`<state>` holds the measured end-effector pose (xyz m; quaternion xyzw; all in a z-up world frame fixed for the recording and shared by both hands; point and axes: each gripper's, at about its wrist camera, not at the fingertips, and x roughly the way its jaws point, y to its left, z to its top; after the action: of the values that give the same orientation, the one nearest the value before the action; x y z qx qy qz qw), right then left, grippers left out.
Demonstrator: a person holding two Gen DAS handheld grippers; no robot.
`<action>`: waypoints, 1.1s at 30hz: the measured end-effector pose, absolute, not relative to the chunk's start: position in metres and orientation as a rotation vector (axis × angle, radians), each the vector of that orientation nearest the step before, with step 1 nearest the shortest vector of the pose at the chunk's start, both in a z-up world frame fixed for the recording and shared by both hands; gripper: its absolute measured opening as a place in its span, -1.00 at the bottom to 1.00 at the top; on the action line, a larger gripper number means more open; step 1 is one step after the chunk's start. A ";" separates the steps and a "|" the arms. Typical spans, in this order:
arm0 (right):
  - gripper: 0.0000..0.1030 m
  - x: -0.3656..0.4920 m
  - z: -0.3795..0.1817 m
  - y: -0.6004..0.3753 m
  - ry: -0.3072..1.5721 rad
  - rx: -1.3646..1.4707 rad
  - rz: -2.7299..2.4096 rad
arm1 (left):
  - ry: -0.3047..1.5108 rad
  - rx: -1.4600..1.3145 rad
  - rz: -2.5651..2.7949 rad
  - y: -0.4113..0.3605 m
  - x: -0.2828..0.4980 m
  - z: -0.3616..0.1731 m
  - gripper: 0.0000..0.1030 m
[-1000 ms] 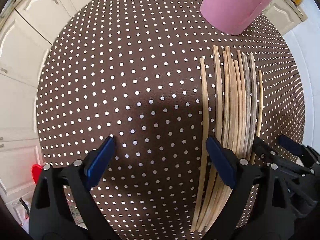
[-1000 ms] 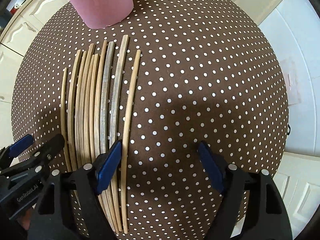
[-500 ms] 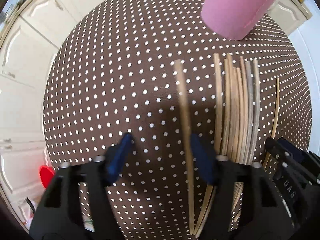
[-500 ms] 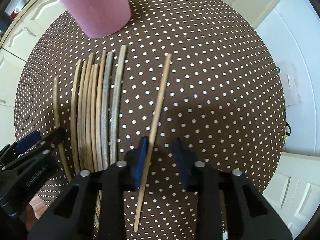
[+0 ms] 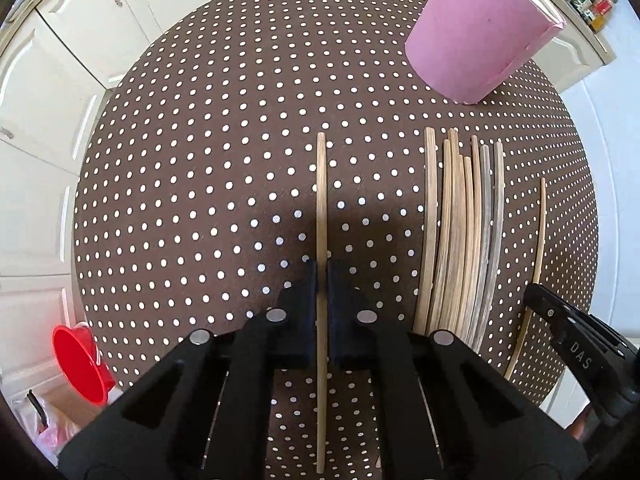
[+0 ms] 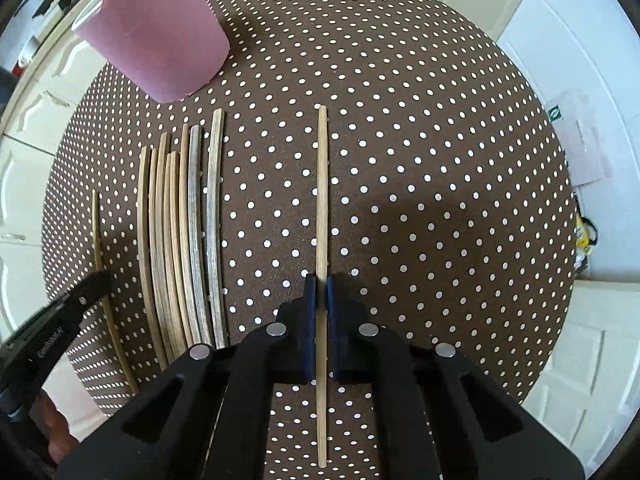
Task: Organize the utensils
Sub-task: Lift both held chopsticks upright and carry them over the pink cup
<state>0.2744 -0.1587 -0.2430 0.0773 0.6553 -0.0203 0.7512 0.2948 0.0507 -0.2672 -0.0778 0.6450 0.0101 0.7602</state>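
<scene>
Several bamboo chopsticks (image 5: pixel 460 240) lie side by side on the brown dotted tablecloth (image 5: pixel 200 200), below a pink cup (image 5: pixel 480 32). My left gripper (image 5: pixel 321 278) points down and is shut on one chopstick (image 5: pixel 321 200), held apart to the left of the row. In the right wrist view my right gripper (image 6: pixel 321 286) is shut on another chopstick (image 6: pixel 322 200), to the right of the row (image 6: pixel 180 240), with the pink cup (image 6: pixel 156 32) behind. Each gripper shows at the edge of the other's view, gripping its stick.
The round table's edge curves close on all sides. White cabinets (image 5: pixel 60 100) surround it. A red plastic funnel-like thing (image 5: pixel 80 364) sits below the table at the lower left. Papers (image 6: pixel 580 148) lie on the floor to the right.
Both grippers went from open to shut, each on one outer chopstick. The left stick has been drawn leftward from the row, the right stick rightward.
</scene>
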 end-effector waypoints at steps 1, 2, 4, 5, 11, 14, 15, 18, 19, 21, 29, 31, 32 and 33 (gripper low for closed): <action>-0.91 0.274 -0.243 -0.165 1.430 0.209 -0.040 | 1.405 -0.175 0.025 0.056 0.286 -0.262 -0.90; -0.91 0.270 -0.241 -0.170 1.428 0.231 -0.037 | 1.405 -0.180 0.029 0.057 0.285 -0.262 -0.90; -0.91 0.268 -0.239 -0.180 1.422 0.266 -0.030 | 1.404 -0.175 0.038 0.064 0.272 -0.260 -0.90; -0.91 0.267 -0.238 -0.185 1.418 0.269 -0.028 | 1.403 -0.172 0.035 0.063 0.272 -0.259 -0.90; -0.91 0.265 -0.220 -0.206 1.352 0.311 0.026 | 1.357 -0.148 0.059 0.036 0.241 -0.230 -0.90; -0.91 0.266 -0.201 -0.213 1.295 0.340 0.053 | 1.317 -0.147 0.069 0.031 0.239 -0.211 -0.90; -0.91 0.266 -0.193 -0.219 1.273 0.346 0.059 | 1.303 -0.145 0.071 0.034 0.240 -0.206 -0.90; -0.91 0.271 -0.169 -0.232 1.202 0.353 0.074 | 1.265 -0.138 0.072 0.034 0.241 -0.192 -0.90; -0.91 0.273 -0.161 -0.238 1.179 0.358 0.078 | 1.250 -0.133 0.074 0.034 0.241 -0.184 -0.90; -0.91 0.276 -0.153 -0.245 1.151 0.372 0.085 | 1.224 -0.138 0.069 0.033 0.241 -0.171 -0.90; -0.91 0.285 -0.115 -0.260 1.026 0.361 0.100 | 1.144 -0.146 0.042 0.048 0.257 -0.127 -0.90; -0.91 0.281 -0.110 -0.250 1.002 0.357 0.106 | 1.113 -0.131 0.037 0.049 0.261 -0.118 -0.90; -0.91 0.282 -0.106 -0.246 0.986 0.353 0.108 | 1.100 -0.120 0.041 0.050 0.263 -0.116 -0.90; -0.91 0.284 -0.101 -0.242 0.970 0.347 0.110 | 1.091 -0.111 0.045 0.050 0.268 -0.115 -0.90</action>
<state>0.2842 -0.2419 -0.1011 0.1657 0.4637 0.0523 0.8688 0.2682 0.0495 -0.1153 -0.0529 0.5185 0.0216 0.8532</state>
